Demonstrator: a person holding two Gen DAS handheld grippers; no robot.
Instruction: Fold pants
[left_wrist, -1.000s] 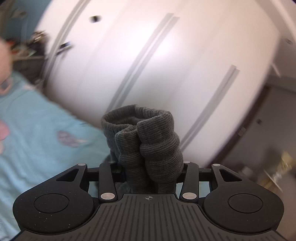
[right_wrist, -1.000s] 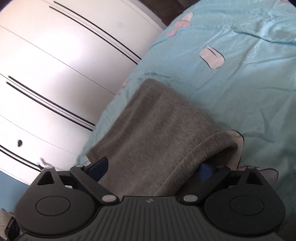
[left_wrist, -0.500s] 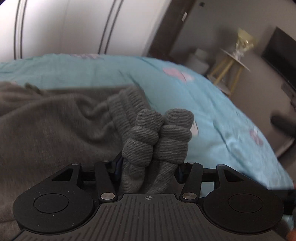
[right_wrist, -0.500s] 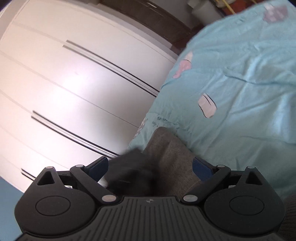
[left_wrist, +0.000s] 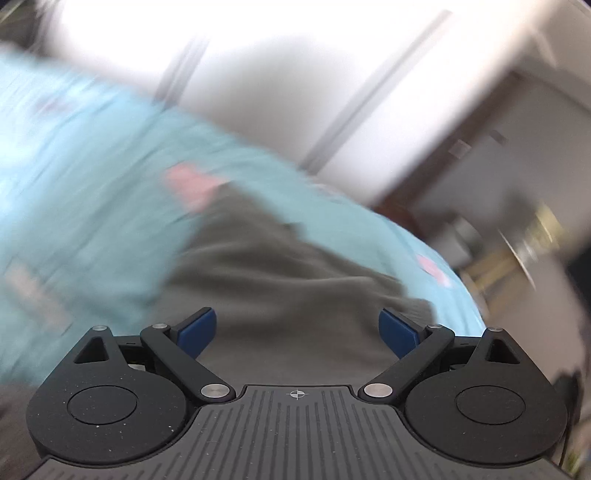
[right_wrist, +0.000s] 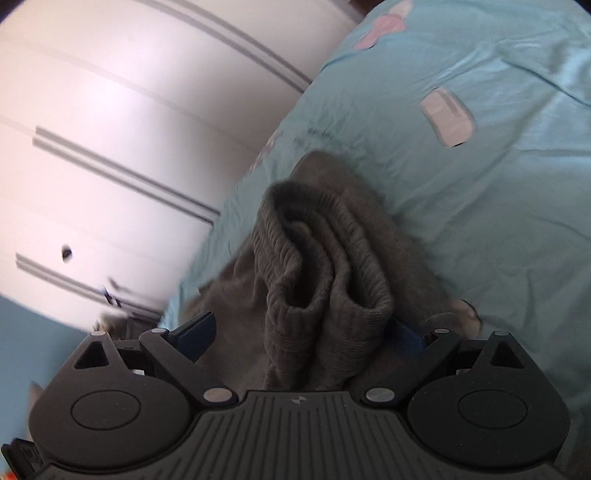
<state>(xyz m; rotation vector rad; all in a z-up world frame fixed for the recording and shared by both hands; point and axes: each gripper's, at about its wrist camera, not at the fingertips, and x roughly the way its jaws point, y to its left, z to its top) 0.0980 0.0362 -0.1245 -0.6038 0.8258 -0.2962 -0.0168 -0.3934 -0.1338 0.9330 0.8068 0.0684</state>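
The grey knit pants (left_wrist: 280, 280) lie on the light blue bedsheet (left_wrist: 92, 184). The left wrist view is blurred by motion. My left gripper (left_wrist: 297, 328) is open and empty, just above the flat grey cloth. In the right wrist view the ribbed cuffs of the pants (right_wrist: 317, 258) lie bunched between my fingers. My right gripper (right_wrist: 303, 332) is open; its blue pads (right_wrist: 195, 328) stand wide apart on either side of the cloth and do not press it.
White wardrobe doors (right_wrist: 110, 129) with dark grooves stand close beside the bed. A dark doorway (left_wrist: 443, 177) and a small yellow-legged side table (left_wrist: 517, 254) are beyond the bed's far end. The sheet (right_wrist: 480, 184) has pink printed patches.
My left gripper has let go of the ribbed cuffs and opened wide. The cuffs now lie between my right gripper's open fingers. Both cameras have swung.
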